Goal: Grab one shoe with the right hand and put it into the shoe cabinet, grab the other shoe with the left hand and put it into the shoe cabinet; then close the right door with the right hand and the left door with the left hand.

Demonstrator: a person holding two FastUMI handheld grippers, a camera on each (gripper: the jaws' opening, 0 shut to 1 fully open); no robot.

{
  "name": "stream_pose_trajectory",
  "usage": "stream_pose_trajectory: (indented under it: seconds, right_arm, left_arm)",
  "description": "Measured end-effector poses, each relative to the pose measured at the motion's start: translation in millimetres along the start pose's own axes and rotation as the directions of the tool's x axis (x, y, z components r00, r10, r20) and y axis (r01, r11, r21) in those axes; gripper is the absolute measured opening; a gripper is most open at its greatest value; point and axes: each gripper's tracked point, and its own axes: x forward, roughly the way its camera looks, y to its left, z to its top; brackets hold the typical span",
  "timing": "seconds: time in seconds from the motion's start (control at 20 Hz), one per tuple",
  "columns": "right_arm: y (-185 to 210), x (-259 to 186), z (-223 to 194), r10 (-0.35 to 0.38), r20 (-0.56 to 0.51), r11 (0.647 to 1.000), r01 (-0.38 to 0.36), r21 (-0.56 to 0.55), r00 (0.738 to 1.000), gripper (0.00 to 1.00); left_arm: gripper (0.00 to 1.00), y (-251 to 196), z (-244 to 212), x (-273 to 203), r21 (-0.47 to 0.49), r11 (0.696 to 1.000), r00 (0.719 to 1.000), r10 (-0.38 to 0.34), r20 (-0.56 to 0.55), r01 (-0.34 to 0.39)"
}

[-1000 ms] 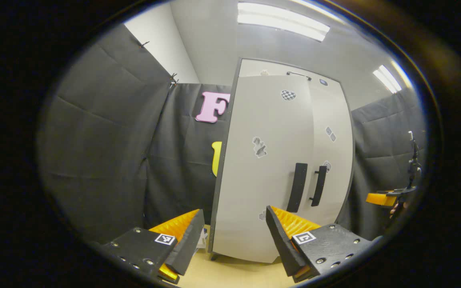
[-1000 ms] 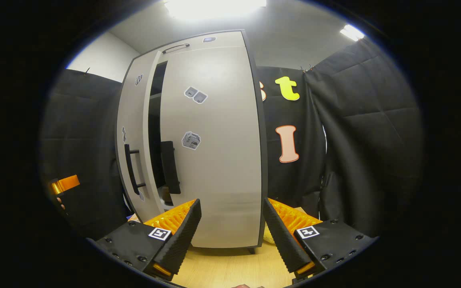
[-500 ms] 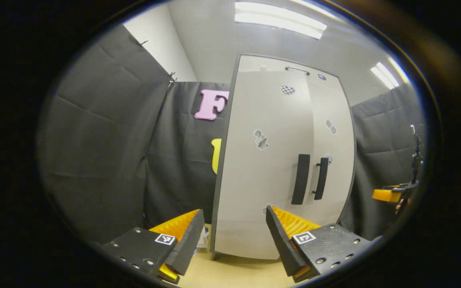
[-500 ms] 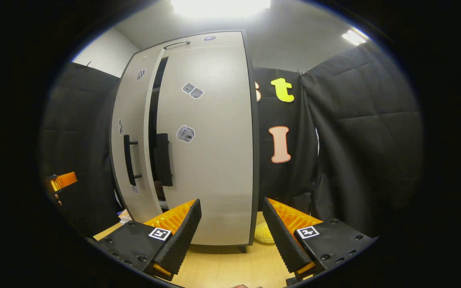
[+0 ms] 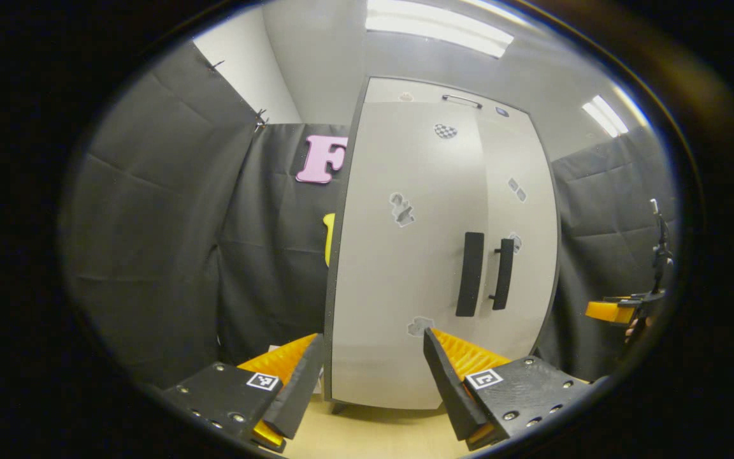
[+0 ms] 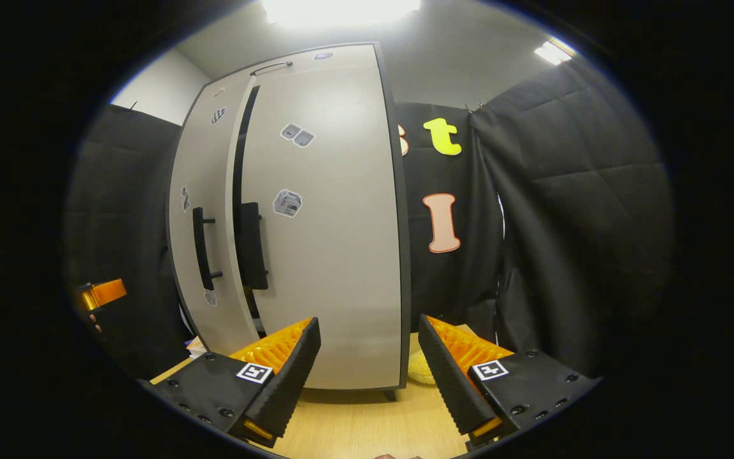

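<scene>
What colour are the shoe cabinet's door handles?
Black, against light grey doors; the handles show best in the left gripper view.

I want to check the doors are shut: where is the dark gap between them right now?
In the right gripper view, a narrow dark gap runs down between the left door and right door, beside the right door's handle.

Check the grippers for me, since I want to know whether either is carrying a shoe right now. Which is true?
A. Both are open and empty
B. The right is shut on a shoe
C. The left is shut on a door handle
A: the left gripper and the right gripper each show parted fingers with nothing between them.
</scene>
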Motion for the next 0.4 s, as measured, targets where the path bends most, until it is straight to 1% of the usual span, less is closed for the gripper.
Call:
stream_pose_trajectory:
  seconds: [0.1, 0.25, 0.3, 0.4]
  right_arm:
    - [7, 5, -2, 0.017, -0.021, 1.000, -0.016, 0.005, 1.000, 0.98]
    - [13, 11, 0, 0.028, -0.021, 1.000, -0.028, 0.005, 0.999, 0.98]
    - [14, 14, 0, 0.034, -0.021, 0.999, -0.034, 0.002, 0.999, 0.98]
    - [17, 20, -5, 0.053, -0.033, 0.999, -0.053, -0.005, 0.998, 0.98]
  left_arm:
    - [0.90, 3, -1, 2, -0.002, 1.000, 1.000, 0.005, 0.000, -0.005]
    - [0.90, 5, -7, 10, -0.008, 1.000, 1.000, 0.007, -0.014, -0.008]
    - [0.96, 5, -8, 13, -0.009, 1.000, 1.000, 0.012, -0.019, -0.012]
    - [0.96, 6, -8, 16, -0.010, 1.000, 0.999, 0.024, -0.028, -0.024]
